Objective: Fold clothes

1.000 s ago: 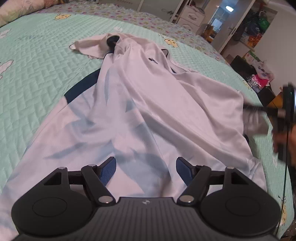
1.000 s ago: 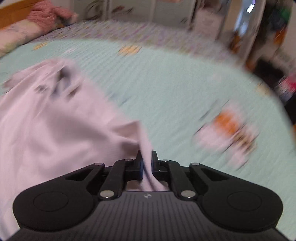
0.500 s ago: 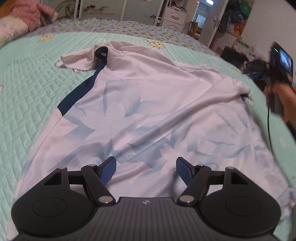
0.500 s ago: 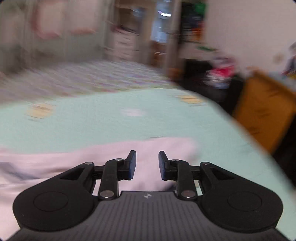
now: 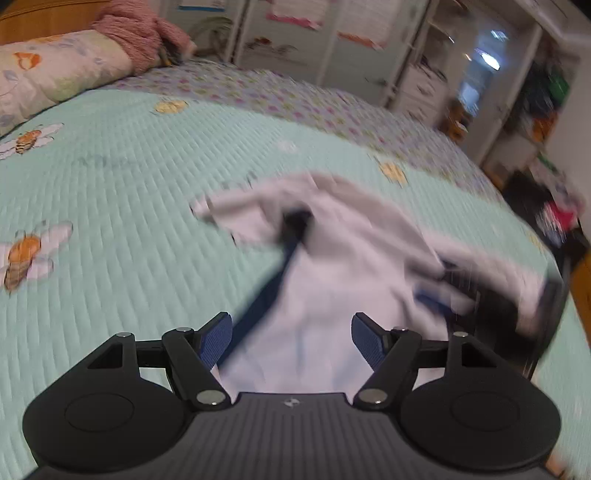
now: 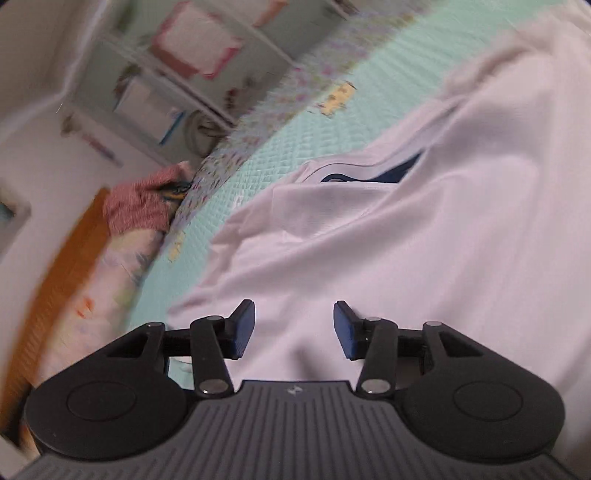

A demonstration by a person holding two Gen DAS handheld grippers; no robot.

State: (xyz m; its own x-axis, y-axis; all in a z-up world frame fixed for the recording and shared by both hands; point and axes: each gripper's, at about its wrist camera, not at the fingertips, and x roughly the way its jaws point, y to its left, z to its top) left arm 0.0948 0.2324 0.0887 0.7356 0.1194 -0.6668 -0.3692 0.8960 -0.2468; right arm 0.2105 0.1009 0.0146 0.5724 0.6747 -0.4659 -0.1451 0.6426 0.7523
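Observation:
A white shirt [image 5: 343,258] with navy trim lies spread on the mint quilted bed [image 5: 110,192]; the left wrist view is blurred by motion. My left gripper [image 5: 291,338] hovers open over the shirt's near part, nothing between its blue pads. A dark blur at the shirt's right edge is the other gripper [image 5: 517,310]. In the right wrist view the same shirt [image 6: 424,229] fills the frame, its navy collar [image 6: 373,175] ahead. My right gripper [image 6: 293,328] is open just above the cloth, holding nothing.
A floral pillow [image 5: 44,77] and a pink knitted bundle [image 5: 140,33] lie at the head of the bed by an orange wooden headboard [image 6: 62,266]. White cupboards [image 5: 314,40] stand beyond the bed, clutter [image 5: 554,214] at the right side.
My right gripper let go of the shirt edge, opened wider, and swung round over the shirt toward the collar. My left gripper moved up the shirt, still open.

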